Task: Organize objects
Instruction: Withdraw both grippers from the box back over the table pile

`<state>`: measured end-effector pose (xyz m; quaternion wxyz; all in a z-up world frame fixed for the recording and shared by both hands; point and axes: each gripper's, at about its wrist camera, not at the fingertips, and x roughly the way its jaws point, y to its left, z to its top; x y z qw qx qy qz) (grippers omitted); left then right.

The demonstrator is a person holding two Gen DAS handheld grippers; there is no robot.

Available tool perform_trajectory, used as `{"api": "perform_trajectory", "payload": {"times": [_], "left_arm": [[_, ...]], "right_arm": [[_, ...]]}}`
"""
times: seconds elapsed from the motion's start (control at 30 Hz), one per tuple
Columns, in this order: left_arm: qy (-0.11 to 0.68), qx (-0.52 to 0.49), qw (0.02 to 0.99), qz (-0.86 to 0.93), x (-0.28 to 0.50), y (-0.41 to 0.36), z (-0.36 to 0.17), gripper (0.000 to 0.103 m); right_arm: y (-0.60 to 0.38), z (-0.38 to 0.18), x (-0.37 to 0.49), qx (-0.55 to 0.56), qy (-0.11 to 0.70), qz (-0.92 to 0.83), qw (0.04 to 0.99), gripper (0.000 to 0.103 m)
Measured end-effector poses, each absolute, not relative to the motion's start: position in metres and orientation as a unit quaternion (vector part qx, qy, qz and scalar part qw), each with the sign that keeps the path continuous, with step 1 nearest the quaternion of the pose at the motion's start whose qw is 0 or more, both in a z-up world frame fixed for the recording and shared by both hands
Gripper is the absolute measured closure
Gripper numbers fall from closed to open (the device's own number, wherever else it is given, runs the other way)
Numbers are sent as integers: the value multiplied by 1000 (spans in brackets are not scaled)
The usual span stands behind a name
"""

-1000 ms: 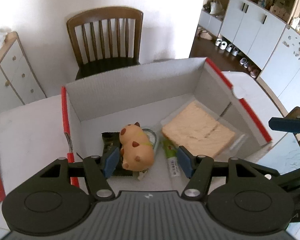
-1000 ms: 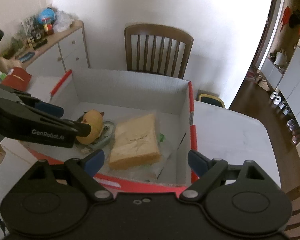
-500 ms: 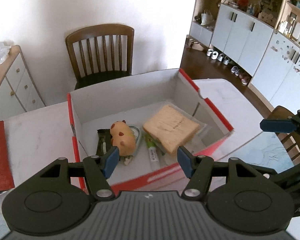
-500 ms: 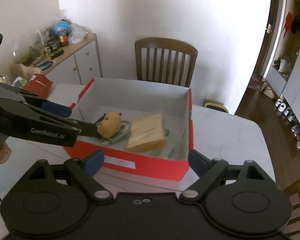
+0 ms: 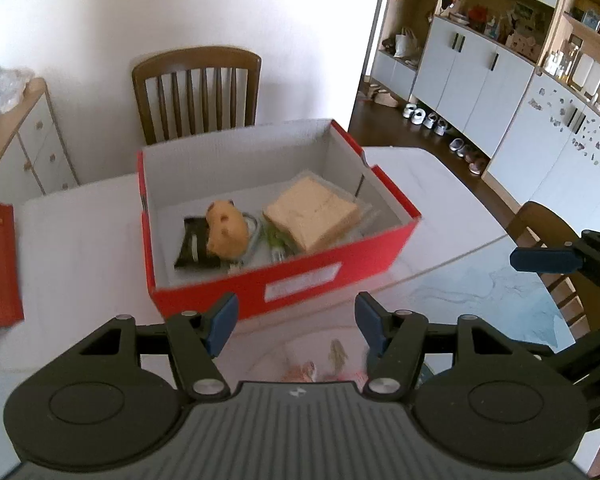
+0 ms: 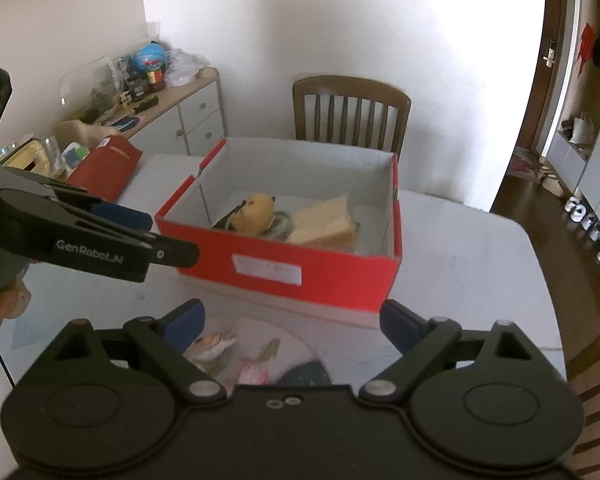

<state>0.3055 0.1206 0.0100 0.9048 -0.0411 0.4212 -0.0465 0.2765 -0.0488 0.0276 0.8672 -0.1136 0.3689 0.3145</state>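
A: Here, the red box [image 5: 284, 280] sits on the white table [image 5: 80, 232], near the wooden chair [image 5: 196, 88]. What lies inside?

B: A tan toy animal [image 5: 226, 232] on a dark packet [image 5: 194, 246], beside the wrapped bread slice [image 5: 312, 216].

A: And the tools?

B: The left gripper [image 5: 296, 318] hangs before the box, jaws opening, nothing between them. The right gripper [image 6: 292, 320] stands spread wide and empty over small wrapped items [image 6: 212, 344] on the table.

Open red cardboard box [image 5: 284, 276] holding tan plush toy [image 5: 226, 230] beside bagged bread slice [image 5: 312, 214]; left gripper [image 5: 294, 322] opening, empty
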Motion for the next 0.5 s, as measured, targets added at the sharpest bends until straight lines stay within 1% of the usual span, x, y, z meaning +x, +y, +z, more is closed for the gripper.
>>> {"api": "perform_trajectory", "payload": {"times": [0.17,0.4,0.47,0.5], "left_arm": [[426,-51,902,-35,282,117,-4,36],[445,-63,893,-19,258,112,-34,36],[454,-67,888,-14,254,111,-44,27],[458,-69,886,-11,251,110,-49,20]], "right_arm": [[-59,14,260,-119,372,314,866,8],[-68,-16,245,-128,395,306,857,8],[-69,-24,242,-127,404,305,853,8],[-70,-28,239,-127,407,305,852,8]]}}
